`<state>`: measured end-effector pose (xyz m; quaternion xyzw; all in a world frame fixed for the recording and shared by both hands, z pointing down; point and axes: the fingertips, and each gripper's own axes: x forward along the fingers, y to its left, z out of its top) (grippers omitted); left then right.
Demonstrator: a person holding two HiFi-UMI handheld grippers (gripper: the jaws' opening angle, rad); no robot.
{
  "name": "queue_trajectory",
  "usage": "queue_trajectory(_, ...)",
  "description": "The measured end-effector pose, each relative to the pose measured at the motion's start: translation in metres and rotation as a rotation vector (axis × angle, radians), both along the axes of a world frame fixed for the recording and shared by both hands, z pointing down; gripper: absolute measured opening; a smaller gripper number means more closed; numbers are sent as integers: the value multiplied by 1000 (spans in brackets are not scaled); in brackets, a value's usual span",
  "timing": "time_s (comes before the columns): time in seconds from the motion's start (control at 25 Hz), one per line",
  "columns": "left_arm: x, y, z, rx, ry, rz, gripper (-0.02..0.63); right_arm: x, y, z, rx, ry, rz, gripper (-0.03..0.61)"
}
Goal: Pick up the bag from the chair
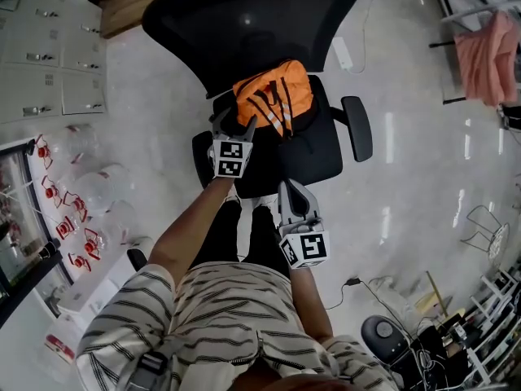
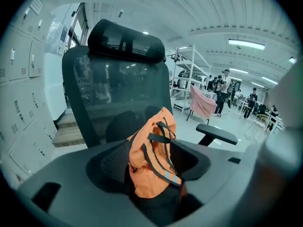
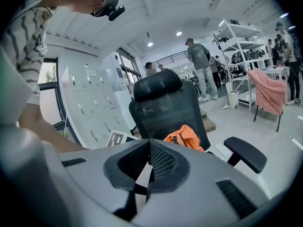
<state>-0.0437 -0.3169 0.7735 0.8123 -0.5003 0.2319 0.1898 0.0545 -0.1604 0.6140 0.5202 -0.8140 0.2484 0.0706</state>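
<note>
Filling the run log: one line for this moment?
orange bag: on chair | left claw: open, beside bag | right claw: shut, empty

No words, numbers or brand names are legible. The only signs are black-and-white square markers on the cube point(image 1: 230, 158) of the left gripper point(image 1: 235, 125) and the cube point(image 1: 304, 248) of the right gripper point(image 1: 291, 187).

A person wears a short-sleeved shirt point(image 1: 220, 308) striped cream and dark grey, with black trousers point(image 1: 213, 239). The left gripper point(image 1: 235, 123) and right gripper point(image 1: 294, 186) are pale grey with black mesh-textured pads point(image 3: 163, 162). At the rear of each sits a white cube point(image 1: 230, 158) printed with black square markers.
</note>
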Motion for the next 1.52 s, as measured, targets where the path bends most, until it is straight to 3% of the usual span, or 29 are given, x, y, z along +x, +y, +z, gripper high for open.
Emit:
queue_trajectory(0.68,-5,-29,47,-54,-45,10,267,-3,5,6,-25,-1,6,18)
queue_trajectory(0.96,1,-45,60,-66,-93,55,293,-1,7,5,-24,14,-3,18)
queue_trajectory(1.36,-3,-59,80,-110,-106,32,293,-2,9,10,-30,28,-13,18)
queue_trajectory(1.52,-3,-59,81,-92,-140,49,292,-3,13,10,-34,32,-18,18)
